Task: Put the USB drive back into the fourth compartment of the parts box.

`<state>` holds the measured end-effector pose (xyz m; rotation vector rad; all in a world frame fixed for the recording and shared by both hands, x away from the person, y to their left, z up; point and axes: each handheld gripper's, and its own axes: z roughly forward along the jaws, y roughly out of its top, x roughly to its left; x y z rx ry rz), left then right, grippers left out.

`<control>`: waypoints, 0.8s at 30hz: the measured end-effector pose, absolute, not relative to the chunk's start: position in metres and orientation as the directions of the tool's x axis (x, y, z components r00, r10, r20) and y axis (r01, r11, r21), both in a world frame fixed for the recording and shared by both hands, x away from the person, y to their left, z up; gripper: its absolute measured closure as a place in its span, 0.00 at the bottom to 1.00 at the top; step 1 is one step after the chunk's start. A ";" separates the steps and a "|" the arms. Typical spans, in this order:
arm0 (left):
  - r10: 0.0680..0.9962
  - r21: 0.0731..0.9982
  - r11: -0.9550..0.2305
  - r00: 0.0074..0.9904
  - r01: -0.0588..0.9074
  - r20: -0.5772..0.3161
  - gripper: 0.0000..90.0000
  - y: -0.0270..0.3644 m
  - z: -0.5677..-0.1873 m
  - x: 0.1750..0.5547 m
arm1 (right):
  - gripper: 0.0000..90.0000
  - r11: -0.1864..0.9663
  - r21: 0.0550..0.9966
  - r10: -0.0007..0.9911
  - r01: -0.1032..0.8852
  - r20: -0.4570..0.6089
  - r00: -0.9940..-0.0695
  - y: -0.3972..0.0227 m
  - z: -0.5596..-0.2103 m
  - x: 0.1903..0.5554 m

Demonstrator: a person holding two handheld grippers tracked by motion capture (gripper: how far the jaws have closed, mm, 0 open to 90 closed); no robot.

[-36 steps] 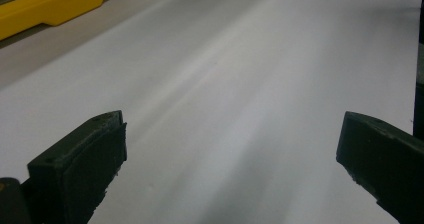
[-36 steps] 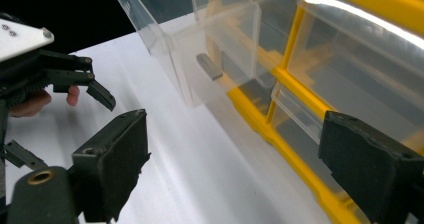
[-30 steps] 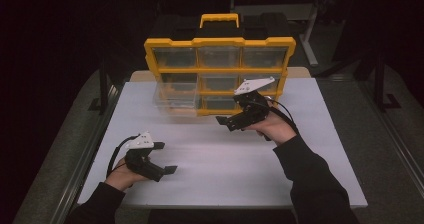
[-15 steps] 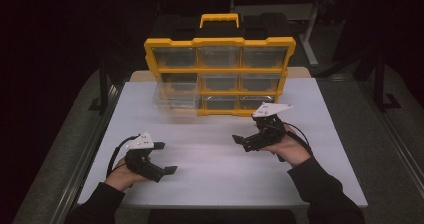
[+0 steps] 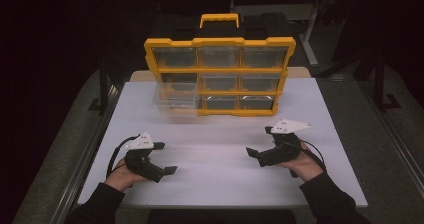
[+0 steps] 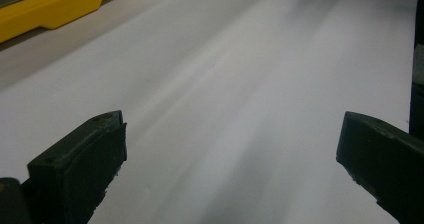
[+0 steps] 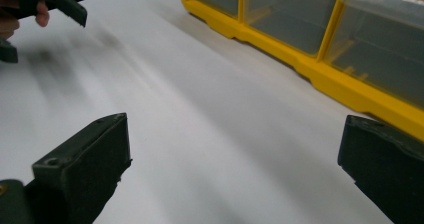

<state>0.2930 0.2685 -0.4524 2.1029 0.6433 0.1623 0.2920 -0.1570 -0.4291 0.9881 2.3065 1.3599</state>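
Both claws, left (image 5: 159,160) and right (image 5: 261,146), rested wide open and empty on the table (image 5: 220,134). One drawer (image 5: 176,98) stood pulled out of the organizer (image 5: 220,76); probably that step was finished.

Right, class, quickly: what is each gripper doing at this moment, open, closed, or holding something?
Left gripper: open, holding nothing, over the white table.
Right gripper: open, holding nothing, near the yellow organizer.

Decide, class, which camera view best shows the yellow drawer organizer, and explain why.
The high view: the whole yellow drawer organizer stands upright there, handle on top, with one clear drawer pulled out at its left. The right gripper view catches only its bottom edge and a few drawers; the left gripper view, just a yellow corner.
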 end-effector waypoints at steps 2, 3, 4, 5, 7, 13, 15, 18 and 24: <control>0.502 0.802 -0.458 0.856 0.383 -0.122 0.00 0.269 -0.452 0.293 | 0.00 0.324 0.851 0.681 0.414 0.095 -0.726 -0.158 -0.431 0.290; 0.502 0.802 -0.458 0.856 0.383 -0.123 0.00 0.269 -0.452 0.293 | 0.00 0.324 0.851 0.683 0.413 0.092 -0.725 -0.159 -0.434 0.288; 0.502 0.802 -0.458 0.856 0.383 -0.123 0.00 0.269 -0.452 0.293 | 0.00 0.324 0.851 0.683 0.413 0.092 -0.725 -0.159 -0.434 0.288; 0.506 0.802 -0.456 0.854 0.386 -0.124 0.00 0.269 -0.453 0.293 | 0.00 0.323 0.850 0.685 0.416 0.093 -0.722 -0.161 -0.436 0.287; 0.505 0.803 -0.455 0.854 0.386 -0.125 0.00 0.269 -0.453 0.293 | 0.00 0.330 0.846 0.688 0.419 0.088 -0.721 -0.167 -0.444 0.282; 0.508 0.803 -0.453 0.852 0.388 -0.125 0.00 0.270 -0.453 0.293 | 0.00 0.353 0.827 0.690 0.438 0.087 -0.719 -0.176 -0.457 0.276; 0.509 0.802 -0.454 0.852 0.389 -0.125 0.00 0.270 -0.453 0.293 | 0.00 0.357 0.825 0.691 0.439 0.083 -0.718 -0.177 -0.459 0.275; 0.510 0.800 -0.457 0.851 0.388 -0.122 0.00 0.271 -0.454 0.293 | 0.00 0.374 0.811 0.697 0.450 0.074 -0.713 -0.182 -0.465 0.274; 0.514 0.799 -0.457 0.849 0.391 -0.121 0.00 0.271 -0.455 0.293 | 0.00 0.377 0.807 0.709 0.455 0.065 -0.702 -0.190 -0.469 0.273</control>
